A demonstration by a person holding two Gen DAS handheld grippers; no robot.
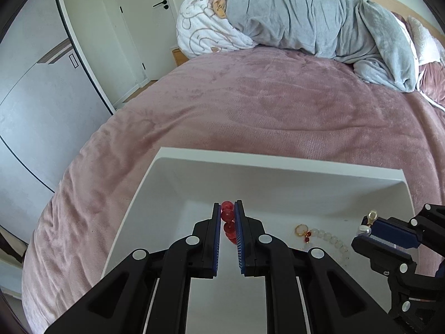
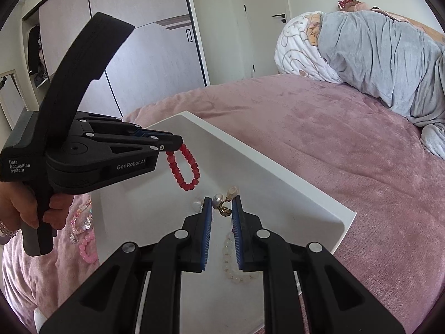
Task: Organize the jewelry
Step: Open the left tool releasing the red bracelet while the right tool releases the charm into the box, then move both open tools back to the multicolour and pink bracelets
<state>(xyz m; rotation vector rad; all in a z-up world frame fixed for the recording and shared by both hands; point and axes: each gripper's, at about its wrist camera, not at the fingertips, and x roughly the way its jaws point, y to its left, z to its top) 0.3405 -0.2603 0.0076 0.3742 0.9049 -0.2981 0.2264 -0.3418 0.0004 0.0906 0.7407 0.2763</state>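
Note:
A white tray (image 1: 278,161) (image 2: 250,150) lies on the pink bedspread. My left gripper (image 1: 228,208) (image 2: 178,142) is shut on a red bead bracelet (image 1: 228,215) (image 2: 185,167), which hangs in a loop over the tray's left part. My right gripper (image 2: 221,203) (image 1: 367,224) is shut on a pearl and gold earring piece (image 2: 217,201) (image 1: 371,217), above the tray's right side. On the tray floor lies a pale bead bracelet (image 1: 331,236) (image 2: 228,253) with a gold charm and red bead (image 1: 301,229).
Pink bead bracelets (image 2: 86,247) and clear crystal pieces (image 2: 80,222) lie on the bedspread left of the tray. A person's hand (image 2: 25,208) holds the left gripper's handle. A grey blanket (image 1: 319,19) and patterned duvet (image 1: 205,33) are heaped at the far end. Wardrobe doors (image 1: 41,97) stand on the left.

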